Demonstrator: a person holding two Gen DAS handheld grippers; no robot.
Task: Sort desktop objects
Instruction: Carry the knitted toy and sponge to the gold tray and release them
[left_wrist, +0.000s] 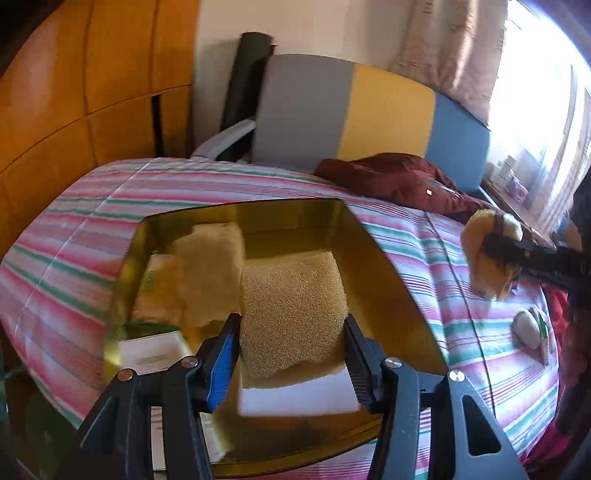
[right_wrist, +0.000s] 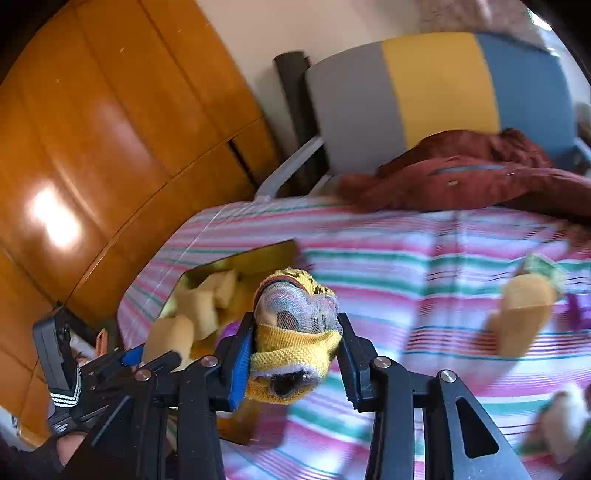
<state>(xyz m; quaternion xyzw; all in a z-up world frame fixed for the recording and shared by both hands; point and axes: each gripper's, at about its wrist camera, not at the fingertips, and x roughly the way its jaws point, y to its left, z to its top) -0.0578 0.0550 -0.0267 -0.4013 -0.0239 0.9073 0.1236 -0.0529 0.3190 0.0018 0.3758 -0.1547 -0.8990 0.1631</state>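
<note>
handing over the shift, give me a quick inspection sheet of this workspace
surface: striped cloth, creased.
job's things: gold tin open, holding a pale pad, packets and a white block; sponge; yellow sock.
clutter: pale plush bits loose on the cloth, blurred.
grippers: left gripper shut on the sponge above the tin; right gripper shut on the sock.
cables: nothing seen.
surroundings: wooden cupboard, striped headboard, red jacket, curtained window.
</note>
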